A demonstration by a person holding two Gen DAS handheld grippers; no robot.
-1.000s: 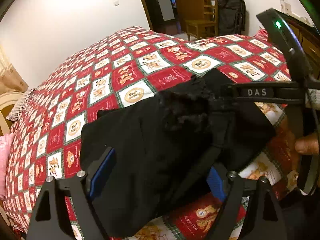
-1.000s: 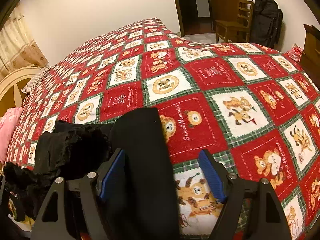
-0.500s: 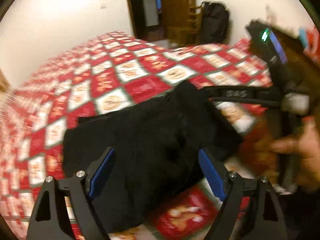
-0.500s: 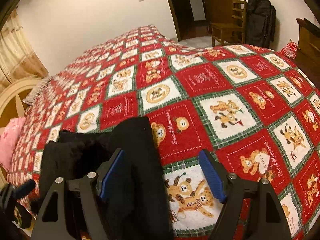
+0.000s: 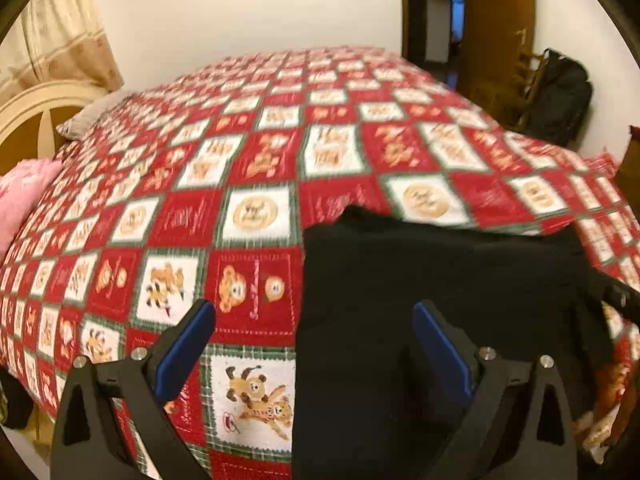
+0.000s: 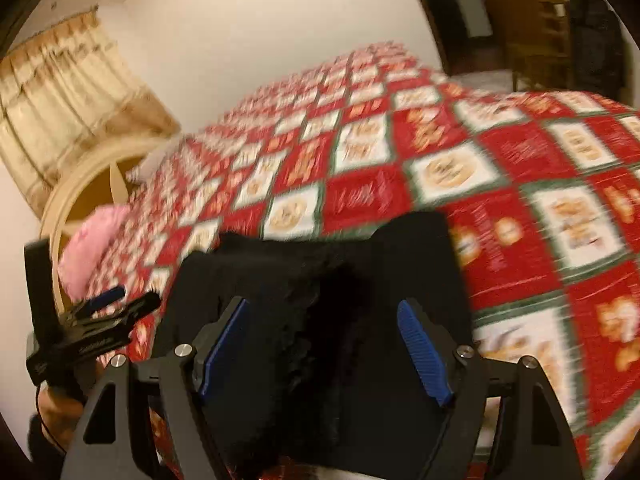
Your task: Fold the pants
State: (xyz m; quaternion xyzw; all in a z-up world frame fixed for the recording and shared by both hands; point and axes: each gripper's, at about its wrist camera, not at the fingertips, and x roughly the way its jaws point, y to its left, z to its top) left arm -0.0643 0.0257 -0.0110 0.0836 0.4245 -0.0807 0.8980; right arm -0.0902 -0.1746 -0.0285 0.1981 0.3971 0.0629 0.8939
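bed [image 5: 280, 152]: fills most of both views, covered by a red, white and green patchwork quilt with bear prints; both views blurred
wall [image 5: 240, 12]: plain cream, behind the bed
headboard [image 6: 80, 200]: cream, curved, at the far left end of the bed
curtain [image 6: 68, 92]: beige, hangs above the headboard
pants [image 5: 440, 280]: black, bunched into a rough block on the near edge of the bed; in the right wrist view [image 6: 340, 280] a flat smooth part lies on its right and a fuzzy, rumpled part on its left
doorway [image 5: 452, 20]: dark opening past the bed's far corner, brown door beside it
chair [image 5: 528, 80]: wooden, beside the door, black bag [image 5: 560, 96] against it
pillow [image 5: 24, 196]: pink, at the left edge of the bed near the headboard
left gripper [image 5: 314, 346]: jaws wide apart and opening, blue pads clear of the cloth; left pad over bare quilt, right pad over the pants' left part, nothing pinched; also seen at the left of the right wrist view [image 6: 104, 312], beside the pants
right gripper [image 6: 320, 344]: jaws apart, blue pads hang over the middle of the pants, no cloth visibly pinched between them
hand [image 6: 60, 404]: person's hand, partly visible low left under the left gripper's body
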